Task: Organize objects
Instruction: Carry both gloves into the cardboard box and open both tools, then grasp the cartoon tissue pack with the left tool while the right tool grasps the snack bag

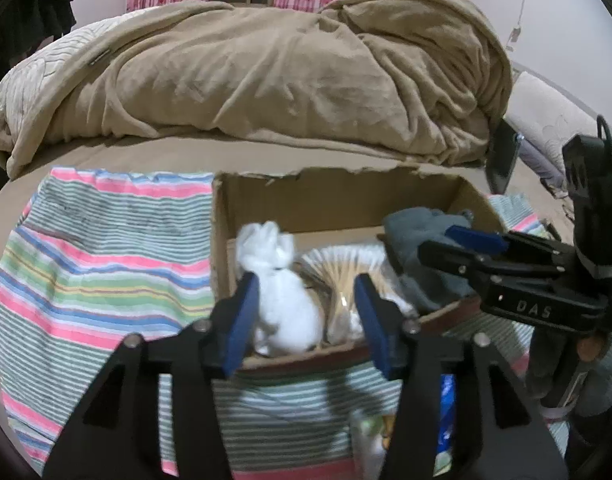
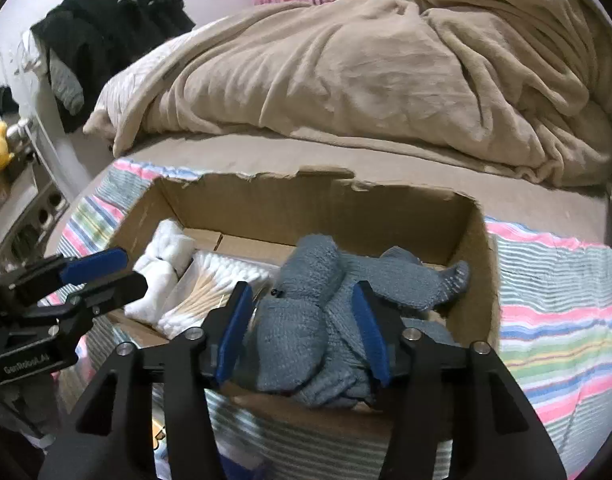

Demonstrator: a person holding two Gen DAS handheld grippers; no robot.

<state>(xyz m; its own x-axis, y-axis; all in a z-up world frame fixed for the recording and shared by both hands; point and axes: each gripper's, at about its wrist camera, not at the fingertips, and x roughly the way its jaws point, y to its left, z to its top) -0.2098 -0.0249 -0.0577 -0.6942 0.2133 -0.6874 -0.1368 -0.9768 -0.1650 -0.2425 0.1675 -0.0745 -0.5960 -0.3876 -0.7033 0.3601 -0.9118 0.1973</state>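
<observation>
Both claws gape over the cardboard box (image 2: 476, 280): left claw (image 1: 308, 316) marked "GenRobot.AI", right claw (image 2: 302, 332) "DAS"

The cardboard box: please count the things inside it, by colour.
White cloth bundle: 1
Pack of cotton swabs: 1
Grey-blue knitted cloth: 1 heap; cannot tell how many pieces
Total in the cardboard box: 3

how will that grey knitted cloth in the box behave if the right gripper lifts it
The grey knitted cloth is bunched in soft folds, so it will likely go floppy and sag. It looks light. One end drapes toward the cardboard box wall, so it may trail behind the right gripper.
</observation>
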